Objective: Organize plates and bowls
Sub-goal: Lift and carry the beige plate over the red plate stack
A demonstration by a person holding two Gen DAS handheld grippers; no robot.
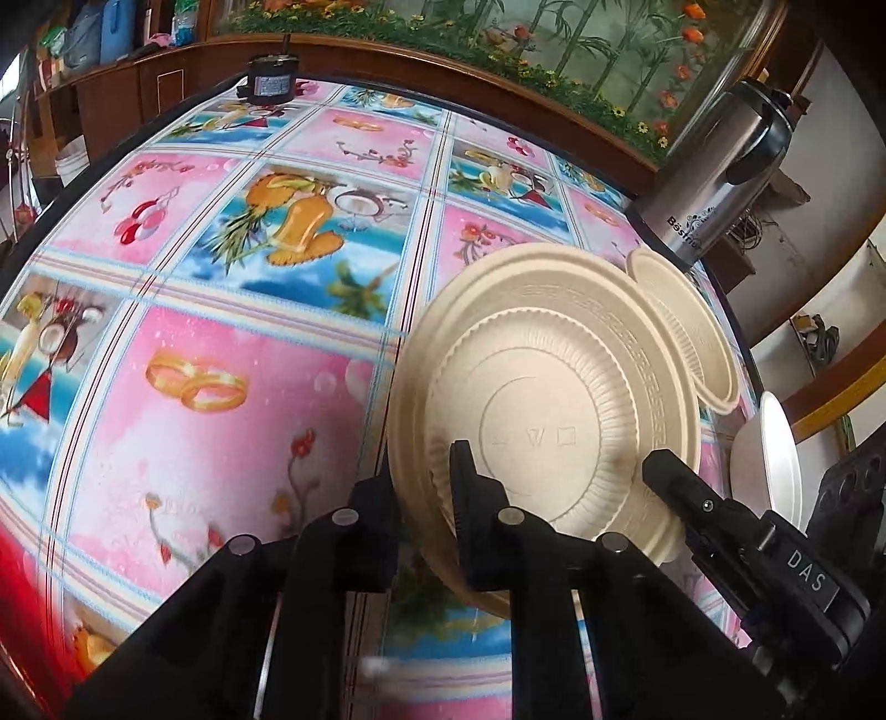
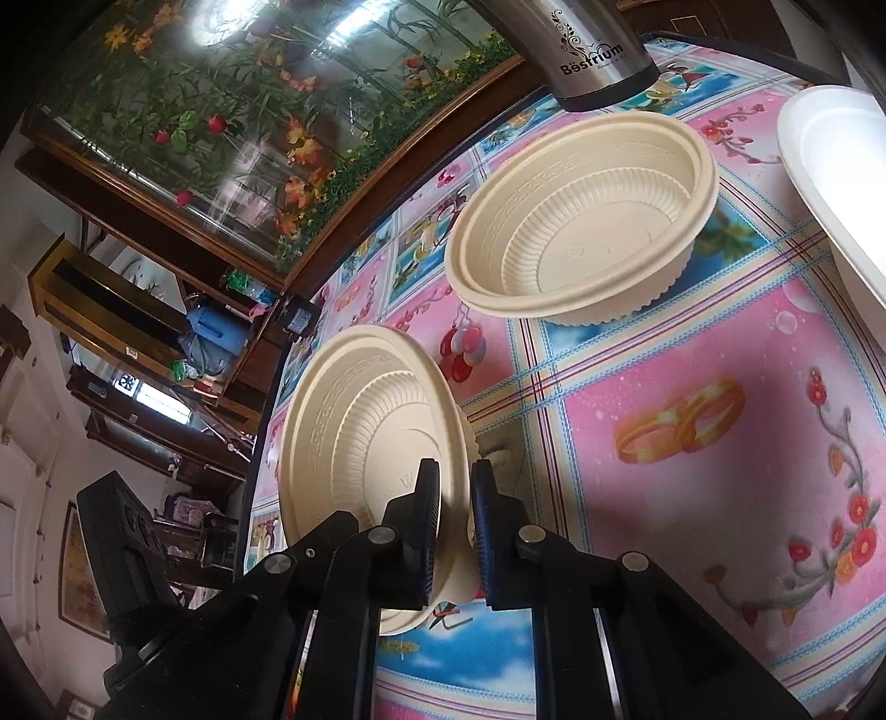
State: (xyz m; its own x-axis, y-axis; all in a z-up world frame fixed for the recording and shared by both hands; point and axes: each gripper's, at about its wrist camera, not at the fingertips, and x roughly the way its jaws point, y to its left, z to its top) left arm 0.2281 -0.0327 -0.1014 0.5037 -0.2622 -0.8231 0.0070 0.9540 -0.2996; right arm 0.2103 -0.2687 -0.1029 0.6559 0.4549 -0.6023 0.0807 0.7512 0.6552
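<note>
Two beige bowls, one white plate (image 2: 830, 183), one steel flask (image 2: 592, 50), two grippers. Agree? (A)

Agree. Held bowl (image 2: 360, 443) is up on edge over the near part of the table (image 1: 221, 332), tilted, inside facing the left camera. (B)

Fingers? (A)

Left gripper (image 1: 421, 471) pinches the bowl's near-left rim, one pad inside and one outside. Right gripper (image 2: 455, 471) is clamped on the opposite rim, pads pressed on the wall. (B)

View differences? (A)

Right wrist shows the second bowl (image 2: 581, 221) whole, upright on the table, far and right of the held bowl, just near the flask. It has a doubled rim line, cannot tell if it is a nested pair. Left wrist sees only its edge behind the held one, plus a small black cylinder (image 1: 268, 83) at the far table edge. (B)

Textures? (A)

Bowls are matte, round, with ribbed walls and an embossed key-pattern band. Plate is smooth — cloth is glossy, pink and blue printed squares. (B)
</note>
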